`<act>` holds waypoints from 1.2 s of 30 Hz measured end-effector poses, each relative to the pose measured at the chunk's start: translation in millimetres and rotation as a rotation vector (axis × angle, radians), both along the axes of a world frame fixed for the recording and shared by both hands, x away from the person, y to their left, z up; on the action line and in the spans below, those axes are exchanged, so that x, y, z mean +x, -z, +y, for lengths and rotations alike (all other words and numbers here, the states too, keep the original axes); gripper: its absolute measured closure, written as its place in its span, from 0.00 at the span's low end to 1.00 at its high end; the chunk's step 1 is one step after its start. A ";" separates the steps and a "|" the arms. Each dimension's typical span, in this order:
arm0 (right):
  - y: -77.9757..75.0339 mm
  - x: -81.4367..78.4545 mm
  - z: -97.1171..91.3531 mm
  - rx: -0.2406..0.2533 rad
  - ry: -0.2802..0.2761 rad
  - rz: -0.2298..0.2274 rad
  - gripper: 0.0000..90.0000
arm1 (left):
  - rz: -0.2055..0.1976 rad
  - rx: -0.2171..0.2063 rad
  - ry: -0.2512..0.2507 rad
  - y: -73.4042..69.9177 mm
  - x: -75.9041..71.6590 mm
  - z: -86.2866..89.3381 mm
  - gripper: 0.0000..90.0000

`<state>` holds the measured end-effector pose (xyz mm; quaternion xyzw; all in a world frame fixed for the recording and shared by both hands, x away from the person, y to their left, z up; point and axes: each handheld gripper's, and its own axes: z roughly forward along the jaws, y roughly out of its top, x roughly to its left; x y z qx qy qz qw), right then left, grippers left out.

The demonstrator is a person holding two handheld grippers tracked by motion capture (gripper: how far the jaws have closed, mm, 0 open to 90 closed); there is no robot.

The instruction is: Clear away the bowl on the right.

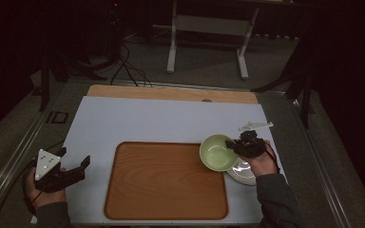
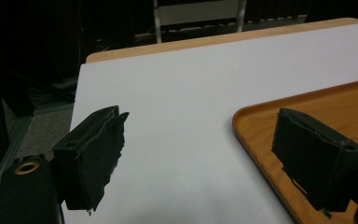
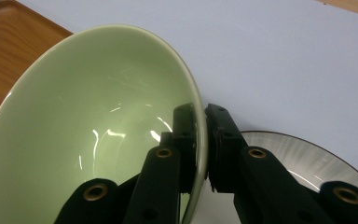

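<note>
high: above, looking forward-down | tool views: close, low | shared: tray (image 1: 166,180)

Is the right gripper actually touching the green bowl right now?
Touching. The right gripper view shows the right gripper clamped on the green bowl's rim, one jaw inside the wall, one outside.

Tray (image 1: 166,183) centre of mat (image 1: 138,121); bowl (image 1: 217,153) at tray's right edge, over plate (image 1: 244,174).

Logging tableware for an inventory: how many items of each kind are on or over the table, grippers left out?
Green bowl: 1
Silvery plate: 1
Wooden tray: 1
Total: 3
The right gripper pinches the bowl's rim.
</note>
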<state>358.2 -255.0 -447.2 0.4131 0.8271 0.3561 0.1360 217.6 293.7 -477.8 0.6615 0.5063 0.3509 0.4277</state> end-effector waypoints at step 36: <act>-5.2 -0.6 38.0 0.021 -0.084 -0.008 0.92 | 0.001 -0.001 0.004 0.0 0.8 -0.3 0.18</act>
